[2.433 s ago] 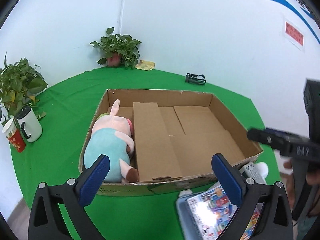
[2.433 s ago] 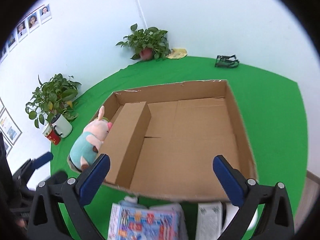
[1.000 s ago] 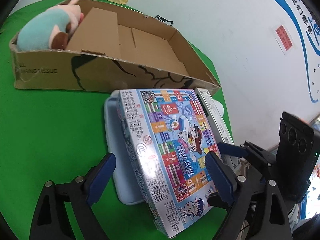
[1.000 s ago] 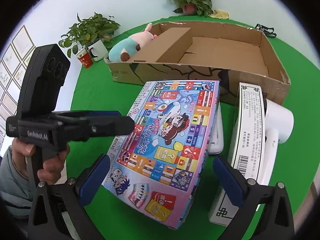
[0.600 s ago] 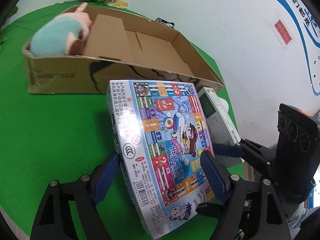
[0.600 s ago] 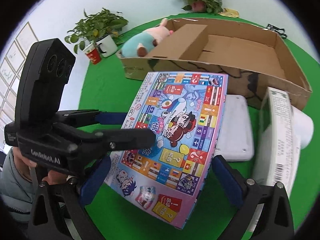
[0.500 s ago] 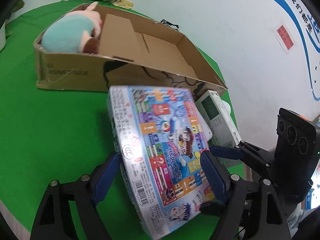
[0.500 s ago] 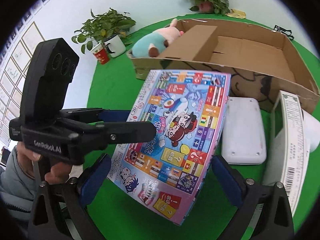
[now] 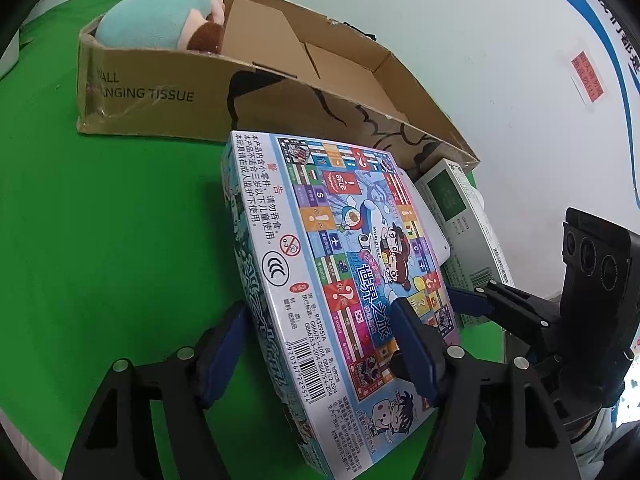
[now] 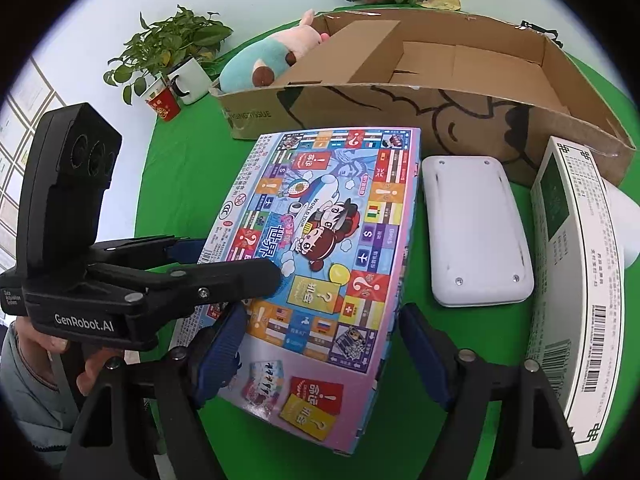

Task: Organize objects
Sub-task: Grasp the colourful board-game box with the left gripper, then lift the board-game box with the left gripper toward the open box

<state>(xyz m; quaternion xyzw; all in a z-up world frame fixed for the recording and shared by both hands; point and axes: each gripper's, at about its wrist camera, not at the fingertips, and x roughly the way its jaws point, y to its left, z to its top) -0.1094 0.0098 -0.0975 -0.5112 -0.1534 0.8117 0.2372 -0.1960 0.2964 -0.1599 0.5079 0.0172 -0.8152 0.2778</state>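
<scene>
A round table under a green cloth (image 10: 180, 184) stands against pale walls (image 9: 460, 40), with potted plants (image 10: 172, 48) and two mugs (image 10: 188, 80) at its far left edge. A long cardboard box (image 9: 160, 92) lies across the far half, a plush pig (image 9: 160, 24) in its left end; the rest of its floor is bare. In front of it the board game box (image 10: 320, 240) is tilted, its left edge raised. The left gripper (image 9: 320, 348) has been closing; its pads press the game box's top and underside at the near left edge. The right gripper (image 10: 320, 344) has also been closing, and straddles the near right corner; whether its pads touch, I cannot tell. A white case (image 10: 476, 232) lies flat just right of the game, then a tall white carton (image 10: 576, 272). Bare cloth stretches to the left.
</scene>
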